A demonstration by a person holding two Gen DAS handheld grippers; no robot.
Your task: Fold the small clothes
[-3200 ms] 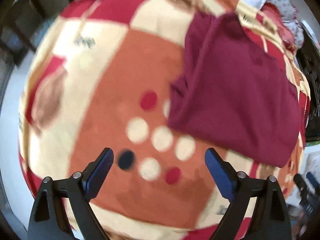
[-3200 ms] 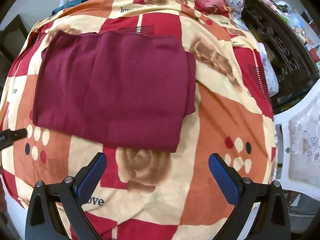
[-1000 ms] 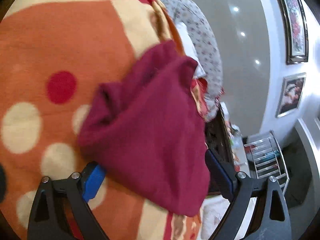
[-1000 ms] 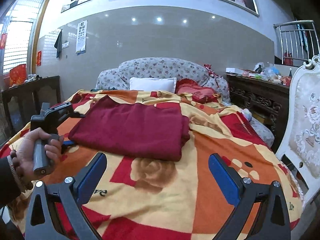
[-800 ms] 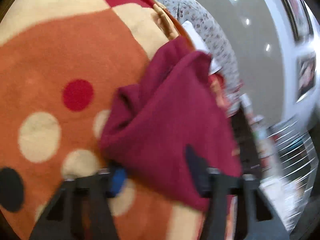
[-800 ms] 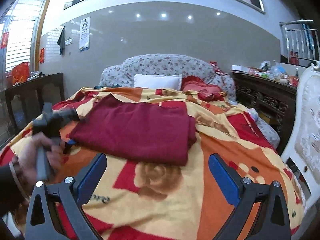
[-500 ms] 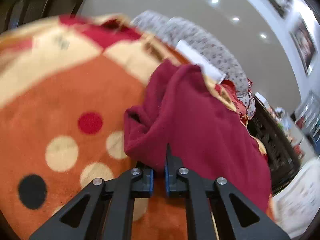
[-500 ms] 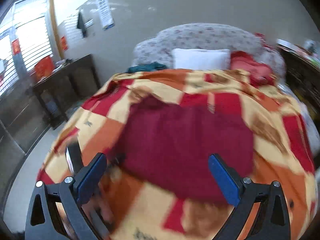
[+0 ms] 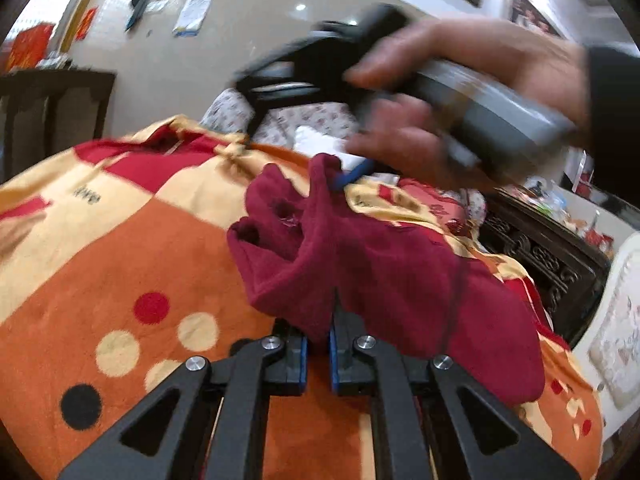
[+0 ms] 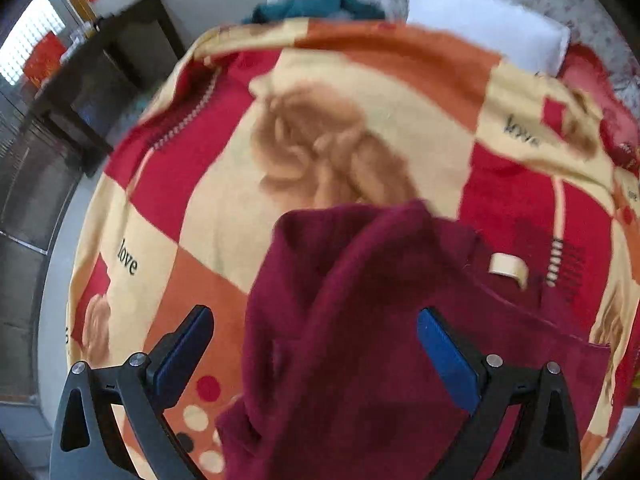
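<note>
Up close, my left gripper (image 9: 318, 354) pinches the near edge of the maroon garment (image 9: 384, 276), bunched on the patterned blanket (image 9: 120, 248). Further along that garment, my right gripper (image 10: 316, 350) is spread wide over its raised fold. Beyond lies a white pillow (image 10: 480, 20).

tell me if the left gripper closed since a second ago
Yes. The left gripper, open around the maroon garment before, is now shut on its corner above the dotted blanket.
</note>
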